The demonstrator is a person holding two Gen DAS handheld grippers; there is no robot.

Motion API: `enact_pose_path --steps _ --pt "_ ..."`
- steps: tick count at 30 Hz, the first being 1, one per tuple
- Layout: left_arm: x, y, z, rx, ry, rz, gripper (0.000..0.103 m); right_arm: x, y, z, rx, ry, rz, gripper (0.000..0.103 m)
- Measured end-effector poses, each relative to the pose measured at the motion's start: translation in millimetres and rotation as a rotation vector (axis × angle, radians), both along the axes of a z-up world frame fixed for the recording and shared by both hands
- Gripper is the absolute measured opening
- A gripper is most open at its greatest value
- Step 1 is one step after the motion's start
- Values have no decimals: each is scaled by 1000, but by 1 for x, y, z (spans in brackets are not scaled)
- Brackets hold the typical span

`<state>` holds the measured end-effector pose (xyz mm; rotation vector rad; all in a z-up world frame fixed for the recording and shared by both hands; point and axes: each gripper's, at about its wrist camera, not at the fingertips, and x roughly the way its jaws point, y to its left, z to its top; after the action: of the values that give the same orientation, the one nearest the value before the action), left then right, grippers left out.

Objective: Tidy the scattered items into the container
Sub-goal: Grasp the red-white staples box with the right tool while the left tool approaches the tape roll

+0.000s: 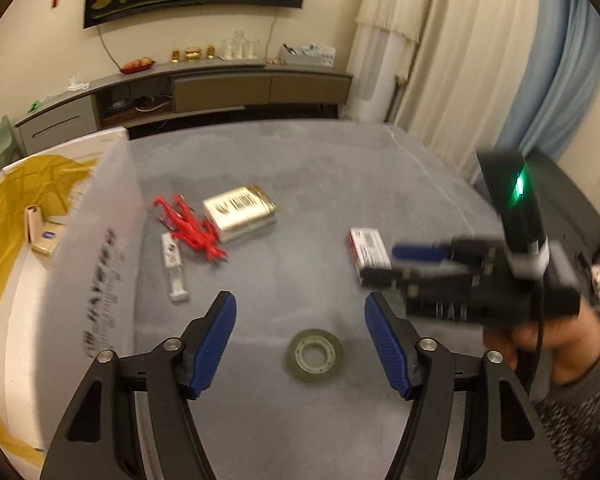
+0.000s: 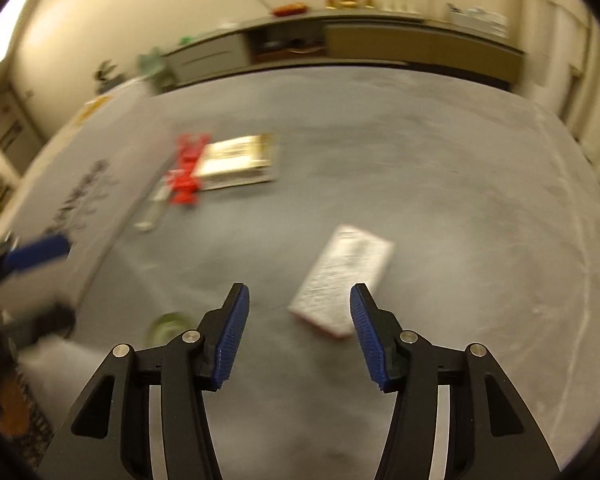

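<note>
Left wrist view first: I have my left gripper (image 1: 300, 312) spread wide with nothing between its blue pads, hanging over the grey table (image 1: 320, 184). A roll of clear tape (image 1: 314, 355) lies flat on the table just below the gap between the fingers. Further out I see a gold box (image 1: 240, 213) with a barcode, a red plastic toy (image 1: 190, 227) touching its left side, and a small clear tube (image 1: 173, 267) just beside the toy. A red and white box (image 1: 369, 249) sits to the right, partly hidden by my right gripper (image 1: 384, 264), which a hand (image 1: 540, 344) holds. The white container (image 1: 60, 248) stands at the left edge with a gold lining and a couple of small items inside. From the right wrist camera, the right gripper's jaws stand wide apart and empty, the red and white box lying tilted between the fingertips and slightly beyond them. That view is blurred.
</note>
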<state>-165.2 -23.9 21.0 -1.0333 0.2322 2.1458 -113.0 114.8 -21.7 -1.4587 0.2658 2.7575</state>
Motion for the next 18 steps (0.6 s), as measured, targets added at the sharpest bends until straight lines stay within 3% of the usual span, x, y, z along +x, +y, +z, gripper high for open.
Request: enact_pose_path --steps 8,12,15,16,18 --pt "2 35 -57 -152 -17 -33 69 -28 16 -25 87 -35 -32 56" --pt "-2 37 -78 -189 -38 -22 73 -26 16 -24 99 -31 -26 55" --pt "-1 35 -80 -172 -8 -21 78 -25 18 -24 91 -32 -29 52" --pt "0 35 -80 -172 -5 -25 76 -26 20 -24 88 -32 -34 43" --pt "4 34 -76 -161 14 -42 48 -26 24 -23 59 -34 -39 40"
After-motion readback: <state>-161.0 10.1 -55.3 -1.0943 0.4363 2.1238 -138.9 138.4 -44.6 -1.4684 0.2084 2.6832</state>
